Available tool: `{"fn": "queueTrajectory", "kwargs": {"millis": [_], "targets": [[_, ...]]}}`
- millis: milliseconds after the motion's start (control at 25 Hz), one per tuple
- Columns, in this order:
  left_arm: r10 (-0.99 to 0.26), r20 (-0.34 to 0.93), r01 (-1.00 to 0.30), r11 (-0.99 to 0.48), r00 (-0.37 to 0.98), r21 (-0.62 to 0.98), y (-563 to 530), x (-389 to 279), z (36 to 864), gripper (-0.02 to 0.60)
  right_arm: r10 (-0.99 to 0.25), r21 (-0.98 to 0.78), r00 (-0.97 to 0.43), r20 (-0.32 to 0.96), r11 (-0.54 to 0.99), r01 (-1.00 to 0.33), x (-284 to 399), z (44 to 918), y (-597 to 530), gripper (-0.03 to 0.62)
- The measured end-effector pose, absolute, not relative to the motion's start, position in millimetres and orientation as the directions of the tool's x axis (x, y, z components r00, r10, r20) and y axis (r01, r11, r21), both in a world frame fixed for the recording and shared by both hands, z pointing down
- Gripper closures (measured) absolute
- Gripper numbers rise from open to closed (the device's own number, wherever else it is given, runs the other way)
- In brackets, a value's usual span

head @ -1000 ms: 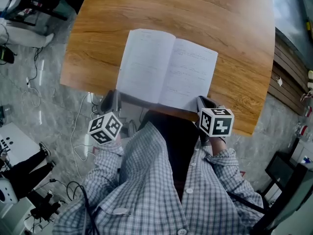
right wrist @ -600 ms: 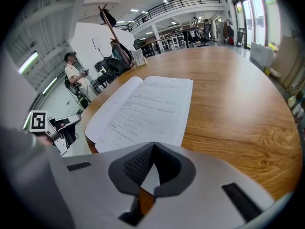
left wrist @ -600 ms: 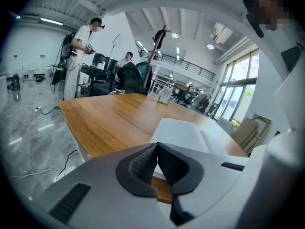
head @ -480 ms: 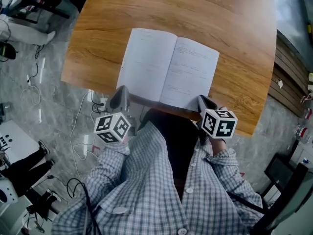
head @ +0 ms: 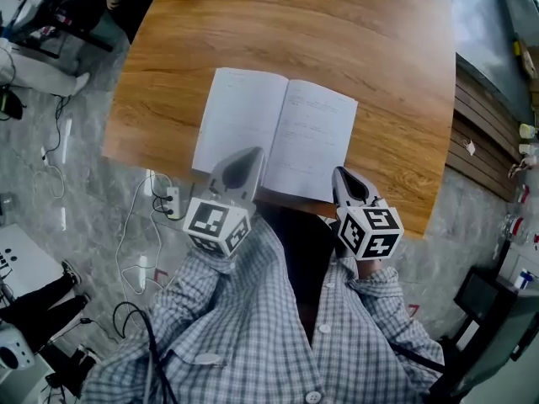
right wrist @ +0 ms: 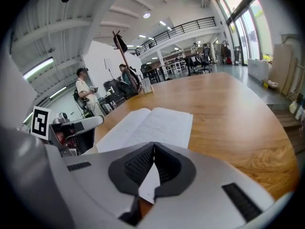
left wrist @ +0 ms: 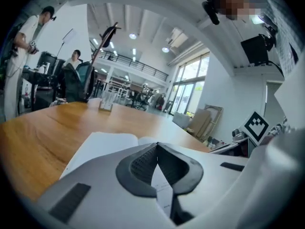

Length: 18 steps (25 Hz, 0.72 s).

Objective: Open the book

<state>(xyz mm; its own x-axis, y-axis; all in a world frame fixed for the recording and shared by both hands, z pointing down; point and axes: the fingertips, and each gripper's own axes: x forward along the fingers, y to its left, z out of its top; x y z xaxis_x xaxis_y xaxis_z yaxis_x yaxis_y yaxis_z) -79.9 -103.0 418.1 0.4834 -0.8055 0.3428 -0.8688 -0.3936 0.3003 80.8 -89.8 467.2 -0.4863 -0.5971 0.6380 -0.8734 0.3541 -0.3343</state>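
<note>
A white book (head: pixel 278 137) lies open and flat on the wooden table (head: pixel 354 40), with faint writing on its right page. My left gripper (head: pixel 250 154) hovers over the near edge of the left page. Its jaws are shut tip to tip, and only the page below shows through the gap behind the tips (left wrist: pixel 157 146). My right gripper (head: pixel 341 175) hangs over the book's near right corner, shut, with nothing held. The book (right wrist: pixel 152 125) lies just ahead of the right gripper (right wrist: pixel 154 146), and the book (left wrist: pixel 105 144) also shows in the left gripper view.
A small clear glass (left wrist: pixel 106 101) stands at the far edge of the table. People stand beyond the table on the left (right wrist: pixel 86 97). Cables and equipment lie on the floor to the left of the table (head: pixel 50 141). Wooden slats sit on the right (head: pixel 480 133).
My left gripper has swung right and up from beside the book's near left corner to over the left page, and its jaws have closed. The right gripper has risen a little.
</note>
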Motion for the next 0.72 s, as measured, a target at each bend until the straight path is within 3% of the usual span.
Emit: {"fn": "queueTrajectory", "kwargs": {"millis": [320, 720], "targets": [[-0.779, 0.251, -0.817, -0.567, 0.574, 0.108, -122, -41, 355, 0.572, -0.713, -0.310, -0.498, 0.494, 0.391, -0.867, 80, 395, -116, 0.574], [-0.784, 0.067, -0.785, -0.619, 0.617, -0.017, -142, -13, 262, 0.572, -0.835, -0.229, -0.501, 0.228, 0.455, -0.861, 83, 301, -147, 0.574]]}}
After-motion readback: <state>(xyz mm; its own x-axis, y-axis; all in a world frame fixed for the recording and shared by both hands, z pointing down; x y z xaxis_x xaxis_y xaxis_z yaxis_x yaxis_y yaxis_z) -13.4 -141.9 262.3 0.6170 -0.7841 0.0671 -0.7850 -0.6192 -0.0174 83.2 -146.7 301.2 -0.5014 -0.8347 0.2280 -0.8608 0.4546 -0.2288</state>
